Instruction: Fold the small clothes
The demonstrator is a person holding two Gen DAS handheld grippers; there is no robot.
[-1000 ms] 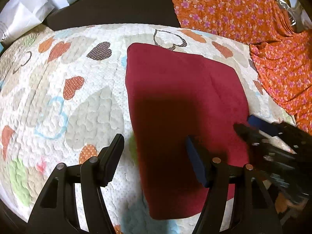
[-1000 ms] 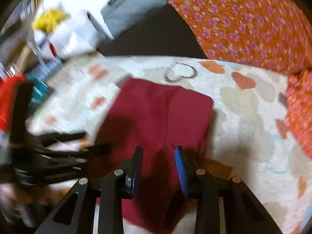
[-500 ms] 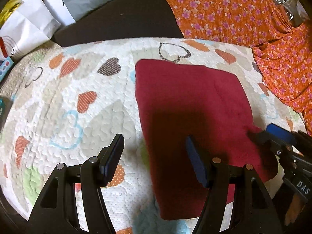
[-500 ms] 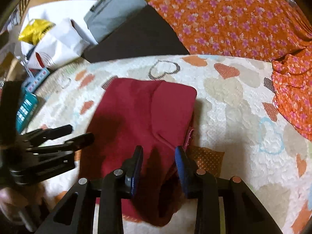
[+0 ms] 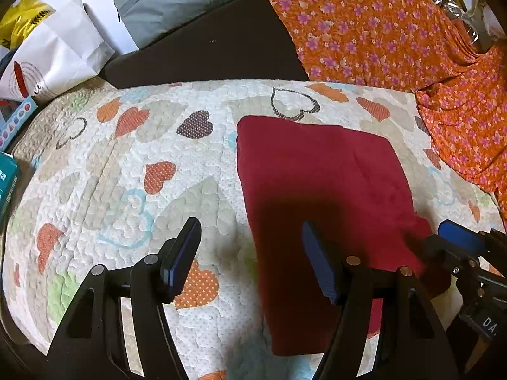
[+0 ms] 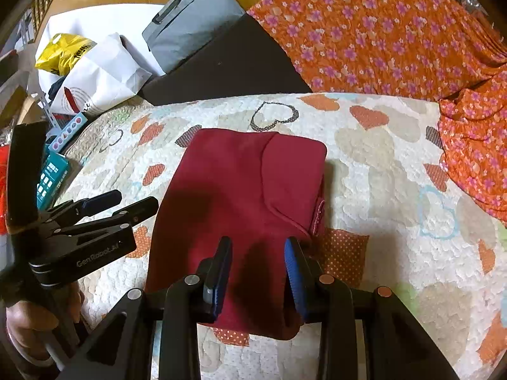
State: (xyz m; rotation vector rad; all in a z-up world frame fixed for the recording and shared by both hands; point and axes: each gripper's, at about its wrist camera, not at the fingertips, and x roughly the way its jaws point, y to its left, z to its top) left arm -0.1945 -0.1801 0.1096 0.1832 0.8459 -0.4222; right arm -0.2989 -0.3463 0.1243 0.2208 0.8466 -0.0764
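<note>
A dark red folded garment (image 5: 320, 186) lies flat on the heart-print quilt (image 5: 126, 164); it also shows in the right wrist view (image 6: 237, 196). My left gripper (image 5: 250, 253) is open and empty, held above the garment's near left edge. My right gripper (image 6: 257, 266) is open and empty, hovering over the garment's near end. The right gripper shows at the right edge of the left wrist view (image 5: 459, 247), and the left gripper at the left of the right wrist view (image 6: 126, 204).
An orange floral cloth (image 5: 396, 31) lies at the back right, spilling onto the quilt (image 6: 396, 221). A dark board (image 5: 206, 53), a grey bag (image 5: 177, 0), a white paper bag (image 5: 57, 57) and boxes (image 6: 52, 171) crowd the back left.
Both grippers have pulled back from the garment and risen a little. The right gripper's jaws stand wider apart. The garment lies still, folded.
</note>
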